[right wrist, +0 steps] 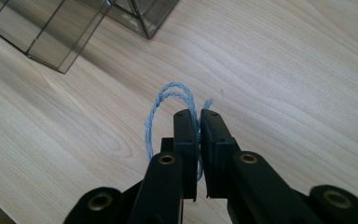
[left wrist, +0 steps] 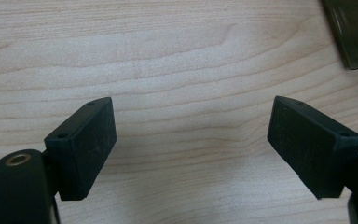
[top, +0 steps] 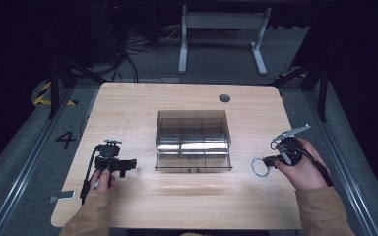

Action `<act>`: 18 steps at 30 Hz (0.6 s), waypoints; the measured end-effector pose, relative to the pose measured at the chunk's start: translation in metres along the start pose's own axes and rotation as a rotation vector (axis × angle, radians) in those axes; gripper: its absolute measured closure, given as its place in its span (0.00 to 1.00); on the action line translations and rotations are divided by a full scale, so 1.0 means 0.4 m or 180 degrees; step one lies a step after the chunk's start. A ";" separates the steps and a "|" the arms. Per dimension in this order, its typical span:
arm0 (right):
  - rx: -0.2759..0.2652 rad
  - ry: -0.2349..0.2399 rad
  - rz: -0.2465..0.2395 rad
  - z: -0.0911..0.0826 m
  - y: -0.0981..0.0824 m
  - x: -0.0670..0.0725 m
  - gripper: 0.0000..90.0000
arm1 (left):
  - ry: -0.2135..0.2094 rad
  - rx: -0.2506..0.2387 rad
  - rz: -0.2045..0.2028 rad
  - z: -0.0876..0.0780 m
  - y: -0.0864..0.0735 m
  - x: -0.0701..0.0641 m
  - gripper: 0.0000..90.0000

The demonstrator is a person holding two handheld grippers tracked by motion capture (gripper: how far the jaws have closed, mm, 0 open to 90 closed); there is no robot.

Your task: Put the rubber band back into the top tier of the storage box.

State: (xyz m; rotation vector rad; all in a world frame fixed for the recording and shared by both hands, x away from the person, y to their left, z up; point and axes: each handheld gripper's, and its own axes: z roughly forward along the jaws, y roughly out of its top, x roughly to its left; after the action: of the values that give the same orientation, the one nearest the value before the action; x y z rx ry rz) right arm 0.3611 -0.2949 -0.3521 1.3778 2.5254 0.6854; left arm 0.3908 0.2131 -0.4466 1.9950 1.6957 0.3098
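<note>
The smoked transparent plastic compartment box [right wrist: 70,28] is being cropped at the frame edge. Right tool [right wrist: 199,122] is clamping a light-blue twisted string loop [right wrist: 161,109] above the wooden surface [right wrist: 284,93]; left tool [left wrist: 191,140] is standing apart, empty.

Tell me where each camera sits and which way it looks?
High view: above the person's side, looking down on the table, box, both hands.
Left gripper view: on the left gripper, looking down at bare wood; open jaws show.
Right gripper view: on the right gripper, jaws shut on blue string.
Shared: the box.
</note>
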 end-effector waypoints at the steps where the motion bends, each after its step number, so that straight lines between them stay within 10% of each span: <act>1: -0.0003 0.0004 -0.0010 -0.001 0.004 0.002 0.96 | 0.0002 0.0000 -0.0004 0.000 0.000 0.000 0.18; 18: -0.0065 -0.0030 -0.0090 -0.052 0.046 0.012 0.96 | 0.0006 0.0002 -0.0010 -0.001 -0.001 0.001 0.18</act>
State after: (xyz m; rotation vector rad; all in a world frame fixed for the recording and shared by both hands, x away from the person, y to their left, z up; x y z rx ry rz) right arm 0.3643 -0.2890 -0.3247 1.3332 2.5187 0.6958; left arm 0.3904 0.2135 -0.4463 1.9929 1.7003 0.3102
